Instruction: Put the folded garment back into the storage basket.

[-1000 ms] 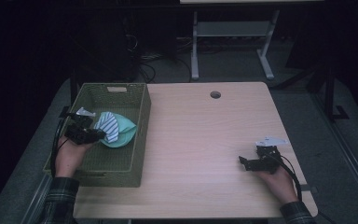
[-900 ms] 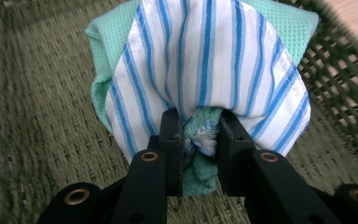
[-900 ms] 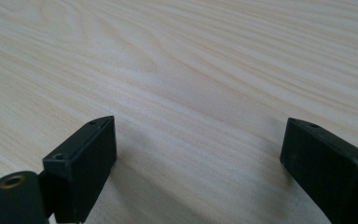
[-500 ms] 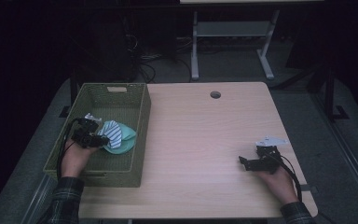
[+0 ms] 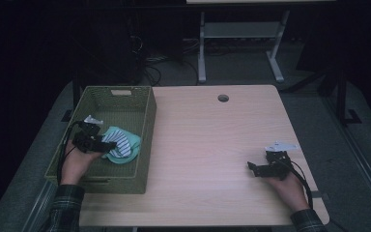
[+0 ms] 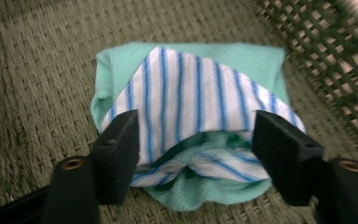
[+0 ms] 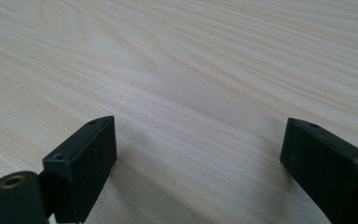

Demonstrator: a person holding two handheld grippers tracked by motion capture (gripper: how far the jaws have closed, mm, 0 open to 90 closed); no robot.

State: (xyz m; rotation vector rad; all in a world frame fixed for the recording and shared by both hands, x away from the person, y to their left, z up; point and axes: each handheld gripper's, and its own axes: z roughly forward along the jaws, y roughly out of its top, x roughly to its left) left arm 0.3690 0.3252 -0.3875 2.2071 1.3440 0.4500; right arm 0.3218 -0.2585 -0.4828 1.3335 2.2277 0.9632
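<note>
A folded mint-green cloth with a white, blue-striped cloth on top (image 5: 121, 145) (image 6: 200, 93) lies on the floor of an olive woven basket (image 5: 147, 126) at the table's left edge. My left gripper (image 5: 109, 144) (image 6: 196, 128) is down inside the basket and open. Its two jaws stand wide apart on either side of the cloth bundle's near edge. At the table's right front, my right gripper (image 5: 251, 168) (image 7: 196, 140) rests low over the bare wood, open with nothing between its jaws.
The basket's lattice wall (image 6: 326, 51) rises just right of the cloth. The light wooden table (image 5: 207, 145) (image 7: 168, 56) has a round cable hole (image 5: 223, 98) at the back. Desk legs and cables stand on the dark floor beyond.
The left gripper and the cloth bundle have shifted slightly toward the near side of the basket. The right gripper has stayed in place.
</note>
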